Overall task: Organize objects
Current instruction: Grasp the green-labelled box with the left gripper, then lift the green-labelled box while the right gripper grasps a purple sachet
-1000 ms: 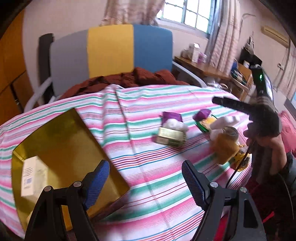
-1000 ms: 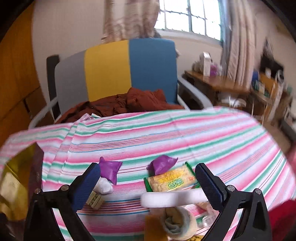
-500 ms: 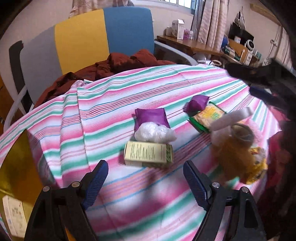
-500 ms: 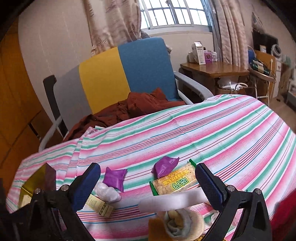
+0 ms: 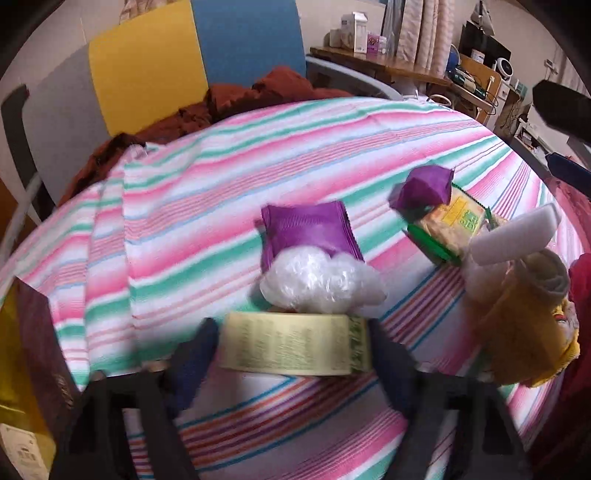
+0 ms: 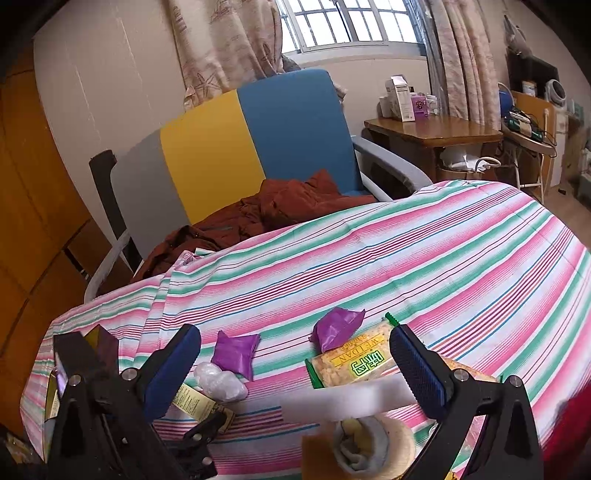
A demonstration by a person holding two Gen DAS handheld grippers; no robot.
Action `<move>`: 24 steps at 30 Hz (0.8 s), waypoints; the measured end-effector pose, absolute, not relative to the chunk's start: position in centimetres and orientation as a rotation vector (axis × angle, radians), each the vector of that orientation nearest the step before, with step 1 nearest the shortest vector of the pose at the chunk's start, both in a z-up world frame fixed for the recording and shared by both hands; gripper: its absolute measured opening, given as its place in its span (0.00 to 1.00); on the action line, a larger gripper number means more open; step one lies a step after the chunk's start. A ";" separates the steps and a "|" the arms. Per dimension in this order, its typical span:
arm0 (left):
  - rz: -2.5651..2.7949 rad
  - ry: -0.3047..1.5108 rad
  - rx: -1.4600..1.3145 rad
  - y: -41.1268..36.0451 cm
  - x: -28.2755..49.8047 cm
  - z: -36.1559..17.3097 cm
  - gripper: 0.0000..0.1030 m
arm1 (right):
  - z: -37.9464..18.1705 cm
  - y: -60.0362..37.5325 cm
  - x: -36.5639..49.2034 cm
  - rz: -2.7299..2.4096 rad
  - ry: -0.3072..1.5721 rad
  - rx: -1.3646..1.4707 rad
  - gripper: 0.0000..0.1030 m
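**A:** What's nearest the left gripper (image 5: 291, 354)?

**B:** A pale yellow box (image 5: 295, 345) lying flat on the striped tablecloth (image 5: 221, 192). It sits between the two blue pads, which are blurred. The jaws have just been closing around it, though I can't tell whether the pads press on its ends yet.

**A:** And just past the box?

**B:** A crumpled clear plastic bundle (image 5: 321, 278) touching the box's far edge, and behind that a purple packet (image 5: 308, 230) partly under the bundle. Off to the right stand a yellow-and-green snack packet (image 5: 448, 229) with a second, crumpled purple wrapper (image 5: 424, 186) on its far end, a white foam strip (image 5: 517, 236), and an orange-yellow cloth bundle (image 5: 524, 332) with a rolled grey sock in it.

**A:** The left edge?

**B:** A gold tray (image 5: 14, 369) with a dark rim, at the table's near-left corner.

**A:** What about the right gripper (image 6: 295, 373)?

**B:** Its jaws stand wide apart with nothing pinched. The white foam strip (image 6: 343, 400) lies across the gap below them, over the cloth bundle (image 6: 369, 443). The snack packet (image 6: 354, 363) is just beyond, and the left gripper's black frame shows at lower left by the box (image 6: 195, 402).

**A:** Farther back?

**B:** A chair (image 6: 251, 144) with grey, yellow and blue panels, rust-brown clothing (image 6: 280, 206) heaped on its seat, then a wooden desk (image 6: 432, 131) and a curtained window (image 6: 343, 26).
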State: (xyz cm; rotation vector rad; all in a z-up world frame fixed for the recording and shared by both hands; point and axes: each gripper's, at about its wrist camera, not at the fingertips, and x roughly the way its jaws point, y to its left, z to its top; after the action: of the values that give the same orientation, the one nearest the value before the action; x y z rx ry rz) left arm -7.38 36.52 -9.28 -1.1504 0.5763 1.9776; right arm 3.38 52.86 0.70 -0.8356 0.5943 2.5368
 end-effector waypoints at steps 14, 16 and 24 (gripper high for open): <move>1.957 0.453 -1.106 29.5 -1.7 -7.2 0.71 | 0.1 51.7 2.5 2.528 0.492 -0.887 1.00; 1.964 0.434 -1.066 28.4 -0.9 -5.9 0.71 | 0.0 51.1 2.2 2.539 0.452 -0.905 1.00; 2.014 0.310 -0.990 23.8 -0.6 -1.9 0.71 | -1.0 47.1 -2.3 2.639 0.150 -1.133 0.99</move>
State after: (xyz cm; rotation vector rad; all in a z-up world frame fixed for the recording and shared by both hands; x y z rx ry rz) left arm -0.61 23.77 -1.92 -0.9904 0.3101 2.0139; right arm -2.33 47.08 -0.96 -1.1331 0.1501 2.6393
